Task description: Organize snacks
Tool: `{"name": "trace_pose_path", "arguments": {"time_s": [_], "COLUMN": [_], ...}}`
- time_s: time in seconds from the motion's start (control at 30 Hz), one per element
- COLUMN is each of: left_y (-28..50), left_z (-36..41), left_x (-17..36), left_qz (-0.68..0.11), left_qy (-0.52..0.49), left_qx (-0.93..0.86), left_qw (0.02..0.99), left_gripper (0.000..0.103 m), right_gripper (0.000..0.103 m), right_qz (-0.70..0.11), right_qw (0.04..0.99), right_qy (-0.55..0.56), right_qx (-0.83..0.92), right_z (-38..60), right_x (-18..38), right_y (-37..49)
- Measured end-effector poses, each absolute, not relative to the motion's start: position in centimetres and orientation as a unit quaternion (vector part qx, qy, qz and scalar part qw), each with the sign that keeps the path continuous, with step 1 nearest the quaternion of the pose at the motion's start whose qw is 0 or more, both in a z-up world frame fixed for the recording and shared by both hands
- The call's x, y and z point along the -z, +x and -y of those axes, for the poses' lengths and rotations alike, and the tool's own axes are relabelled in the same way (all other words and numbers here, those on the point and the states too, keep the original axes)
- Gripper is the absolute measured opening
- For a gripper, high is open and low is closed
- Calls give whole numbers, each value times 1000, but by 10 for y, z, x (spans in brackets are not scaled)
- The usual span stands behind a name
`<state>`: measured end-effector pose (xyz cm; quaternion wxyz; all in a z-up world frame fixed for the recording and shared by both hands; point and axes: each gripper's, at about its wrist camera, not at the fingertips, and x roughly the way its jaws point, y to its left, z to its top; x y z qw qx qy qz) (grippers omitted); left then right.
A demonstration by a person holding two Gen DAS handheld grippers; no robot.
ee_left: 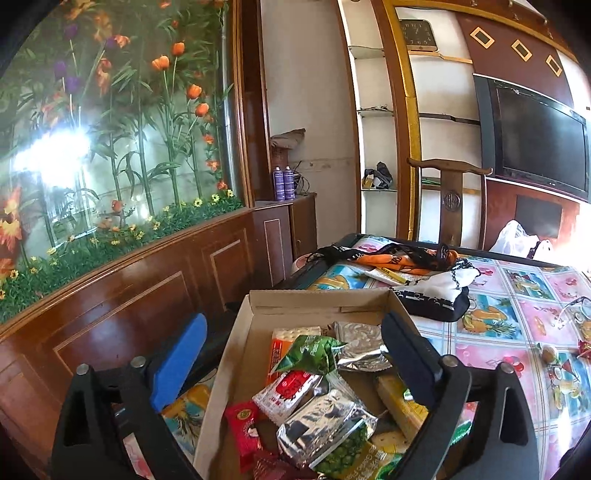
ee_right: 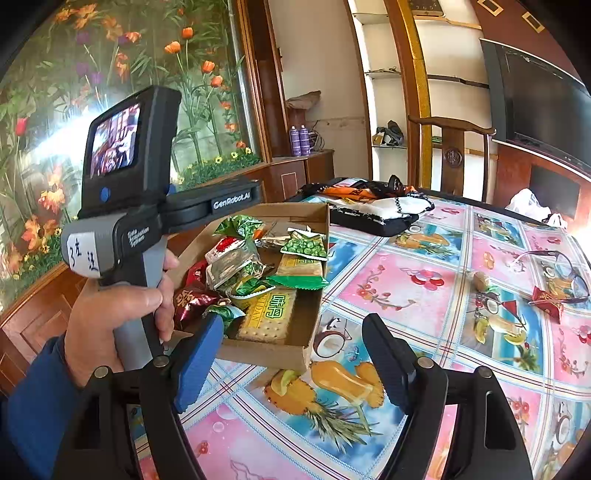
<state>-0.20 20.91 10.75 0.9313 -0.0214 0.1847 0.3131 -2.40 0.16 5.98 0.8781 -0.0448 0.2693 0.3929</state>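
Most snacks (ee_right: 255, 273) fill the box (ee_right: 310, 321); a red packet (ee_right: 546, 301) remains on the table (ee_right: 406, 280), both grippers (ee_left: 295, 365) (ee_right: 291, 365) wide and empty

It was a home's living room, as shown by the table (ee_right: 424, 295) under its fruit-printed oilcloth, with a carved wooden chair (ee_right: 452, 155) just behind it, a flat television (ee_left: 535, 144) on the panelled wall beyond, a wall clock (ee_left: 417, 35) above, and a flower mural (ee_left: 110, 110) to its left.
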Motion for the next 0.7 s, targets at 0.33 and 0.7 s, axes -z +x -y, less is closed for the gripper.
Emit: {"name": "trace_pose_path", "arguments": {"time_s": [0.33, 0.7], "left_y": [-14, -47], "left_z": [-197, -174], "left_x": [-100, -97], "left_qz": [-195, -207], "left_qy": [-25, -51], "left_qx": [-303, -262], "left_qw": [932, 941], "left_gripper": [103, 103], "right_gripper": [89, 93], "right_qz": [-270, -271], "right_qw": [884, 895], "right_qy": [-35, -10], "right_qx": [-381, -353], "right_z": [13, 40], "right_x": [-62, -65], "right_y": [-25, -20]}}
